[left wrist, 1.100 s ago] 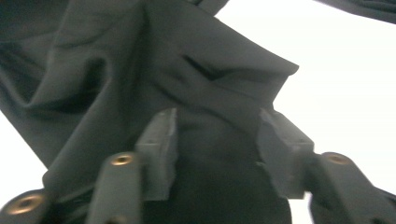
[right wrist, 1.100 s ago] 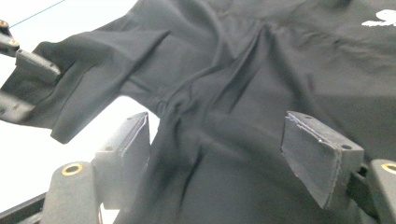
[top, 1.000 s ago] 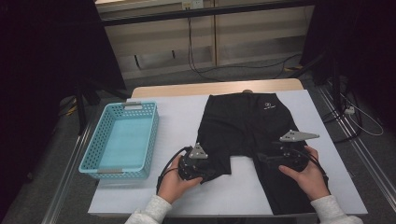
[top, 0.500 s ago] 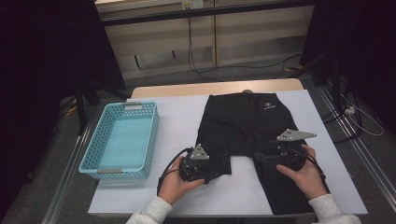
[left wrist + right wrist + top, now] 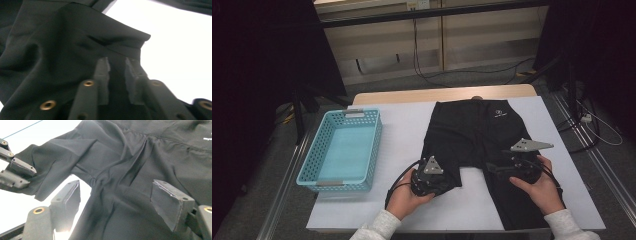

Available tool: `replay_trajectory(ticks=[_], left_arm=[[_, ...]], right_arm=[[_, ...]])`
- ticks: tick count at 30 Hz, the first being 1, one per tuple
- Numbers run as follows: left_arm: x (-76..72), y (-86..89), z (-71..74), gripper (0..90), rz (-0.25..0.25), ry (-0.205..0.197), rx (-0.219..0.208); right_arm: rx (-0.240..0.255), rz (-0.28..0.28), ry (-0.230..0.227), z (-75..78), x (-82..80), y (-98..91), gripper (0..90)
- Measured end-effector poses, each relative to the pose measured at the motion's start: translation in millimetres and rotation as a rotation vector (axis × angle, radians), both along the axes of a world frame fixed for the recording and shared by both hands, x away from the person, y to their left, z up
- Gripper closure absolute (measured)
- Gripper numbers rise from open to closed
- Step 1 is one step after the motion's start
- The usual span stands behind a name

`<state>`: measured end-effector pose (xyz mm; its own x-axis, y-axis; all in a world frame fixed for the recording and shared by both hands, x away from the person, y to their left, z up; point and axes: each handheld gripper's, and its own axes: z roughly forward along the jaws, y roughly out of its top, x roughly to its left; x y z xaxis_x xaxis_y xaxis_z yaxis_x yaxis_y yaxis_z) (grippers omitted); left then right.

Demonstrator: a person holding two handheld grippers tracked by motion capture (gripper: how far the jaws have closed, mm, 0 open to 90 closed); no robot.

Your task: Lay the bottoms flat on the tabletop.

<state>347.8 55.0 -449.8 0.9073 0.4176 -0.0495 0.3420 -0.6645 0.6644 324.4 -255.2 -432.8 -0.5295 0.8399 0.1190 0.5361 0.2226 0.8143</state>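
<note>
Lying flat on the white table [image 5: 402, 125], black pants [image 5: 477, 135] spread from the far edge toward the near edge, waistband far, a small white logo [image 5: 498, 113] near the waist. One leg runs down to the near right corner; the other leg is shorter as it lies, its hem stopping mid-table, just left of centre.

Left gripper [image 5: 428, 181] sits at that short hem, held by the left hand [image 5: 404, 200] coming in from the near edge. In the left gripper view, its jaws stand narrow over dark cloth [image 5: 62, 50]; they have just been closing. A fold of fabric lies between the pads [image 5: 103, 75], but whether they pinch it I cannot tell.

Right gripper [image 5: 517, 167] rests over the long leg, toward the right edge, in the right hand [image 5: 539, 187]. In the right gripper view, its jaws stand wide, one pad [image 5: 68, 197] off the inner edge of the leg above white table, the other over the cloth [image 5: 130, 195]; the fabric between them is not pressed. The left gripper [image 5: 17, 173] shows at the far hem there.

Blue basket [image 5: 312, 170] stands near the left edge, well apart from the pants, its long side along that edge.

Beyond the far edge: floor, cables [image 5: 437, 75], a pale wall panel [image 5: 382, 40].
</note>
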Motion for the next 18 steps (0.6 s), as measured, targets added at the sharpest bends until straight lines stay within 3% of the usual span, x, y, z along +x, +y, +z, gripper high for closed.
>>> replay_trajectory(ticks=[2,4,8,15,18], left_arm=[[2.1,-0.1,-1.0,81.7,0.03,0.027,-0.031],[4.1,-0.3,-0.3,87.9,0.043,0.044,-0.028],[5.1,-2.7,-0.6,89.9,0.05,0.075,-0.04],[7.6,-2.5,2.6,90.0,0.061,0.089,-0.045],[10.8,3.0,8.9,90.0,0.076,0.109,-0.089]], right_arm=[[-0.005,0.001,0.001,-0.7,-0.2,-0.6,23.9],[-0.001,-0.004,0.0,0.0,-1.2,-1.7,23.9],[-0.003,-0.003,-0.001,-0.2,-1.0,-1.9,24.0],[-0.004,0.004,0.0,-0.4,-0.3,-1.6,23.9],[-0.006,0.009,0.001,-0.8,0.8,-2.0,23.9]])
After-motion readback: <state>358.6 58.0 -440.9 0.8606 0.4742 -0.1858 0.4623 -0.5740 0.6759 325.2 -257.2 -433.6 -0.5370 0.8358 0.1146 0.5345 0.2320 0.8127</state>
